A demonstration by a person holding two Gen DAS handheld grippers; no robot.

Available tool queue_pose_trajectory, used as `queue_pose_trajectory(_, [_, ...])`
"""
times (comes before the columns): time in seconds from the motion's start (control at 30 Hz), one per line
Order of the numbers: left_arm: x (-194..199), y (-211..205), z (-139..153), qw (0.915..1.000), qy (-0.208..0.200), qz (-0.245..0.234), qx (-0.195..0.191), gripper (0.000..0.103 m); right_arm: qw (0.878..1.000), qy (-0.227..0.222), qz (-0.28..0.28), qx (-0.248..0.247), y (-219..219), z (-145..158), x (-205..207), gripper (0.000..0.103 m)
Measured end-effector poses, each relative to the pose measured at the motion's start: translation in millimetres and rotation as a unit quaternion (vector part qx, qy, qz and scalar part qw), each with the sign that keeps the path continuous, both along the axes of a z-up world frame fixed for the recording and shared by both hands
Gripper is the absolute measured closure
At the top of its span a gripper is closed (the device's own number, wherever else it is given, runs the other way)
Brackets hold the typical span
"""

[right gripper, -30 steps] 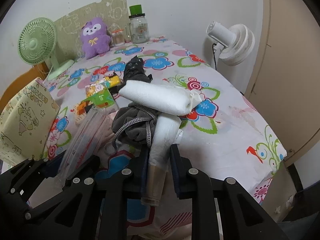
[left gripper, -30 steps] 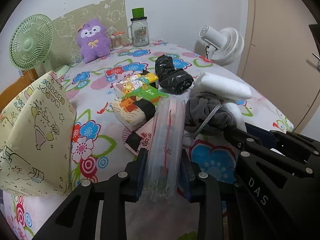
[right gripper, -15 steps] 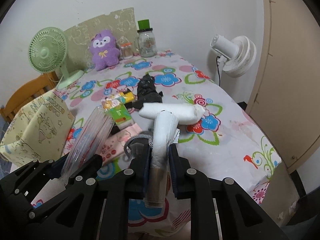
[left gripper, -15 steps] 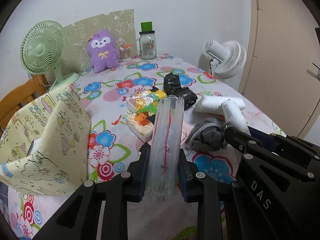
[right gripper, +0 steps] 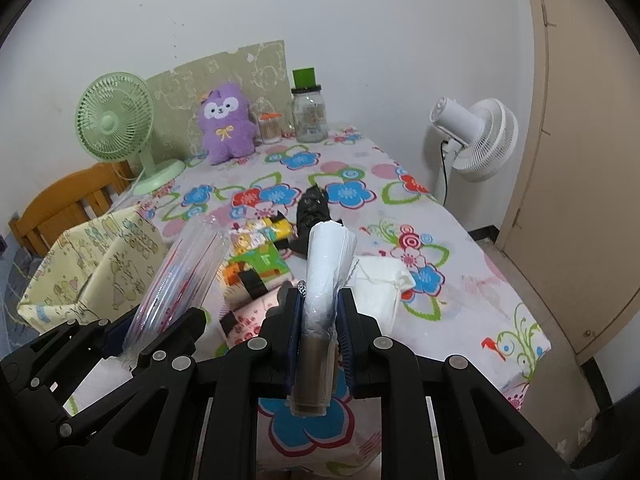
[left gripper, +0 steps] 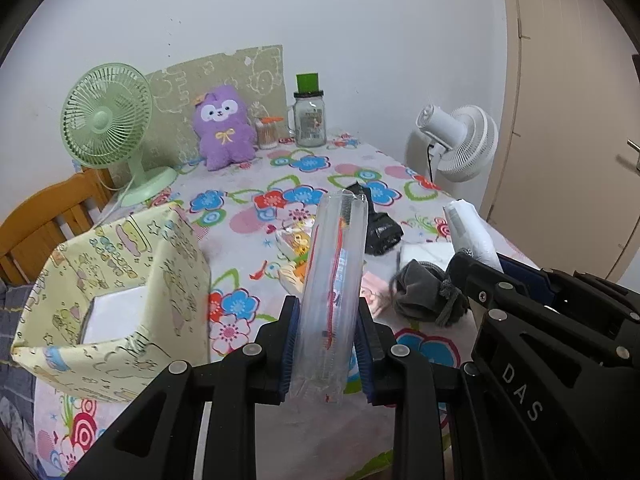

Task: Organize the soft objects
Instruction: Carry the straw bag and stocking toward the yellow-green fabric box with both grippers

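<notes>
Left tongs [left gripper: 326, 344] gripping clear roll [left gripper: 336, 280], right tongs [right gripper: 318, 340] perhaps bag roll [right gripper: 326, 268]

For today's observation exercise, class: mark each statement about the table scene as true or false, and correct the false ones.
1. The left gripper is shut on a clear plastic roll. True.
2. The right gripper is open and holds nothing. False: it is shut on a white plastic roll.
3. The purple plush toy lies inside the yellow fabric box. False: it sits at the table's far end by the wall.
4. A green fan stands left of the plush toy. True.
</notes>
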State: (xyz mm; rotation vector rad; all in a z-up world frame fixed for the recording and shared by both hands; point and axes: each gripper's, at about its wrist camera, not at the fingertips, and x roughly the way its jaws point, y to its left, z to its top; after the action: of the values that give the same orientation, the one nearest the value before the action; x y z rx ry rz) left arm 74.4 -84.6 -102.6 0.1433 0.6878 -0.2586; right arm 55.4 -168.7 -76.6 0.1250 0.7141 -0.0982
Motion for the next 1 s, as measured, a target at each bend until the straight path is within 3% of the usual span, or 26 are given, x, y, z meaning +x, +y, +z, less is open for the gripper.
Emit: queue_pose_trajectory(1.0, [6.7,13.4,58.0,0.9983,-0.053,0.021,-0.009,0.077,0.998,-0.056,0.027,-0.002,17.3,62.1,10.9,0.082])
